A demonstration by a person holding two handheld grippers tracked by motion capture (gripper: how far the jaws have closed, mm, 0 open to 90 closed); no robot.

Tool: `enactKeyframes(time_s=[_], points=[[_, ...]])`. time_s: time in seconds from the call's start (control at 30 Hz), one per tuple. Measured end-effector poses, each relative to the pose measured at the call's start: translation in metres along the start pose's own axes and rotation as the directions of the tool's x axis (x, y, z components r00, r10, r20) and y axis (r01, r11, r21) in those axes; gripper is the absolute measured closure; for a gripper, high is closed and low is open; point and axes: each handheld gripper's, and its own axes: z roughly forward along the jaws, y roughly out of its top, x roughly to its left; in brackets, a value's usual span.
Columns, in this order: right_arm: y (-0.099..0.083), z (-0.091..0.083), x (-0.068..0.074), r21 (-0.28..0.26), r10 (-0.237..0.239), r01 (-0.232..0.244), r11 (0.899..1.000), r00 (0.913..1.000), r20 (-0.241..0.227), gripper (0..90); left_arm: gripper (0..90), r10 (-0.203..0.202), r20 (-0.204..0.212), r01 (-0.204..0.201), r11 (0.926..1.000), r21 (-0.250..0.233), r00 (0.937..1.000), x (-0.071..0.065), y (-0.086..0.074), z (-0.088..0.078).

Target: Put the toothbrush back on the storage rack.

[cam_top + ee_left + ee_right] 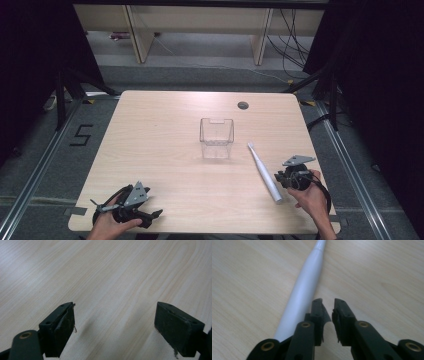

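A white electric toothbrush lies flat on the wooden table, head pointing toward a clear plastic container that stands near it at mid-table. The right gripper sits just beside the handle's rear end, jaws parted by a narrow gap with nothing between them. The left gripper rests well apart at the table's near left edge, jaws spread wide over bare wood.

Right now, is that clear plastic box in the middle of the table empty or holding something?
Empty. The clear box stands upright and open-topped, and the table's wood grain shows through it. The white toothbrush lies outside, to its right.
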Motion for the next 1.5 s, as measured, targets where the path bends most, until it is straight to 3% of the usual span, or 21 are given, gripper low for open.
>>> enactKeyframes(time_s=[0.1,0.17,0.3,0.37,0.47,0.5,0.57,0.7,0.73,0.77,0.87,0.9,0.97,1.0,1.03,1.13,1.17,1.2,1.33,1.43,1.5], points=[[0.004,-0.005,-0.003,0.006,0.037,-0.037,0.999,0.9993,0.008,64.3,16.2,-0.002,0.006,0.002,1.0,-0.002,1.0,0.0,0.0,0.0],[0.008,-0.006,-0.006,0.004,0.023,-0.023,1.0,0.9997,-0.005,59.8,16.2,0.005,-0.003,-0.005,1.0,0.007,1.0,0.0,0.0,-0.001],[0.016,-0.015,-0.004,0.02,0.108,-0.108,0.994,0.994,-0.019,51.9,16.2,0.004,0.006,-0.004,1.0,0.007,1.0,0.0,0.0,0.0],[0.02,-0.016,-0.007,0.002,0.097,-0.097,0.995,0.9946,-0.038,45.8,16.2,0.005,0.001,-0.005,0.9999,0.01,1.0,0.001,0.0,0.0],[0.025,-0.021,-0.002,0.035,0.138,-0.137,0.99,0.9889,-0.055,41.5,16.2,0.0,0.003,0.0,1.0,0.006,1.0,0.0,0.0,0.001],[0.026,-0.02,-0.002,0.032,0.117,-0.116,0.993,0.9921,-0.044,39.2,16.2,0.003,0.003,-0.003,1.0,0.007,1.0,0.0,0.0,0.0],[0.03,-0.019,0.002,0.056,0.136,-0.133,0.99,0.9891,-0.057,37.0,16.2,0.012,0.001,-0.012,0.9995,0.028,0.9999,0.002,0.0,-0.001],[0.037,-0.013,0.003,0.066,0.092,-0.089,0.994,0.9948,-0.044,34.2,16.2,0.0,0.01,0.0,0.9998,0.021,0.9999,0.001,0.0,-0.001],[0.039,-0.012,0.006,0.08,0.111,-0.107,0.991,0.9925,-0.05,34.1,16.2,0.006,0.008,-0.006,0.9997,0.023,1.0,0.001,0.0,-0.001],[0.04,-0.009,0.007,0.07,0.102,-0.098,0.993,0.9932,-0.055,34.1,16.2,0.011,0.001,-0.011,0.9995,0.029,0.9999,0.002,0.001,-0.001],[0.045,-0.006,0.01,0.109,0.055,-0.049,0.993,0.9969,-0.056,33.2,16.2,0.013,0.002,-0.013,0.9994,0.032,0.9999,0.002,0.001,-0.001],[0.046,-0.005,0.014,0.126,0.074,-0.067,0.99,0.9959,-0.052,34.0,16.2,0.008,0.005,-0.008,0.9996,0.028,1.0,0.002,0.0,-0.001],[0.048,-0.001,0.013,0.145,0.018,-0.011,0.989,0.9985,-0.052,37.1,16.1,0.006,0.005,-0.006,0.9995,0.032,1.0,0.002,0.0,0.0],[0.048,0.0,0.015,0.16,0.034,-0.025,0.987,0.9979,-0.055,37.3,16.1,0.02,0.005,-0.02,0.9993,0.03,0.9998,0.002,0.0,0.0],[0.049,0.003,0.013,0.158,0.003,0.006,0.987,0.9984,-0.057,37.5,16.0,0.023,0.004,-0.023,0.9992,0.033,0.9997,0.002,0.0,-0.001],[0.051,0.008,0.014,0.181,0.008,0.002,0.984,0.9985,-0.055,37.8,16.0,0.024,0.004,-0.024,0.9993,0.029,0.9997,0.002,0.001,-0.001],[0.052,0.009,0.016,0.197,0.03,-0.019,0.98,0.9984,-0.049,38.5,15.9,0.022,0.004,-0.022,0.9993,0.03,0.9997,0.003,0.001,-0.001],[0.052,0.011,0.015,0.2,0.004,0.007,0.98,0.9985,-0.055,38.8,15.9,0.022,0.004,-0.022,0.9993,0.031,0.9998,0.003,0.001,-0.001],[0.056,0.02,0.016,0.224,0.005,0.008,0.974,0.9983,-0.058,40.9,15.9,0.017,0.007,-0.017,0.9994,0.03,0.9998,0.002,0.0,0.0],[0.058,0.026,0.015,0.236,-0.026,0.037,0.971,0.9984,-0.05,43.2,15.9,0.015,0.001,-0.015,0.9998,0.014,0.9999,0.001,0.0,-0.001],[0.059,0.027,0.016,0.266,-0.018,0.031,0.964,0.9986,-0.051,44.0,15.8,0.01,0.001,-0.01,0.9999,0.012,0.9999,0.002,0.0,-0.001]])
